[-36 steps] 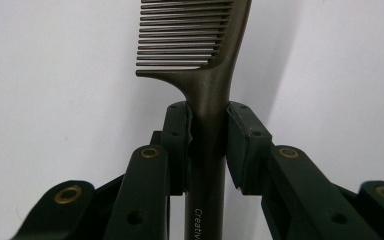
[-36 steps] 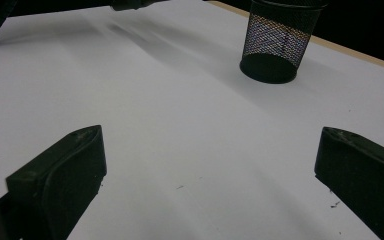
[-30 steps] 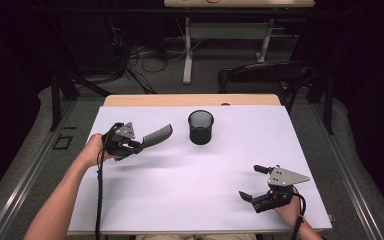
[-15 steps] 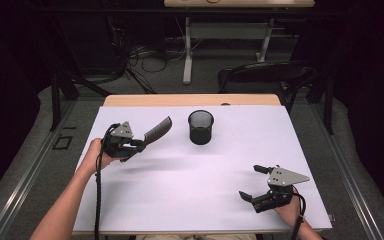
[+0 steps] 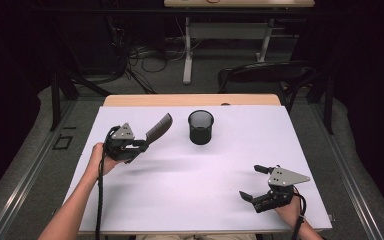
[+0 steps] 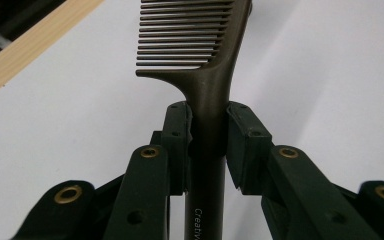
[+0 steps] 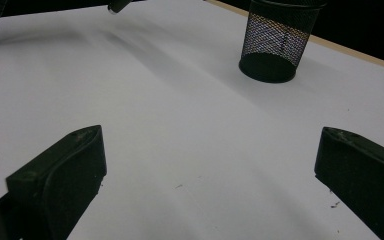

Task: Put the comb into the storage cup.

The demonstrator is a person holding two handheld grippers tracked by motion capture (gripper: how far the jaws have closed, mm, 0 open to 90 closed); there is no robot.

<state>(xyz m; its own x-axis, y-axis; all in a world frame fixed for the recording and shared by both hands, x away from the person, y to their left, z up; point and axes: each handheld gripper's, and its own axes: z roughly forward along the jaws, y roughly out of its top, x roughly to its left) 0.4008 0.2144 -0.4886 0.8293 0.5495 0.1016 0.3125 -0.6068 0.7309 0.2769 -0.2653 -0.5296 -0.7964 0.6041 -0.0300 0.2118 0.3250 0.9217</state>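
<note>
Left gripper (image 5: pixel 139 145) clamps comb (image 5: pixel 159 128) low on its handle (right gripper (image 5: pixel 260 183) agape, idle): may pivot, missing mesh cup (image 5: pixel 200 127).

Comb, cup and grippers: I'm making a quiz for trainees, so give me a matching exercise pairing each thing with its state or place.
Things:
1. comb
2. mesh cup
3. left gripper
4. right gripper

States or places:
A. jaws wide apart, nothing between them
B. stands upright at the far middle of the white table
C. clamped by its handle, teeth end sticking out past the jaws
D. shut on a dark handle, lifted above the table

Pairs: 1-C, 2-B, 3-D, 4-A
</note>
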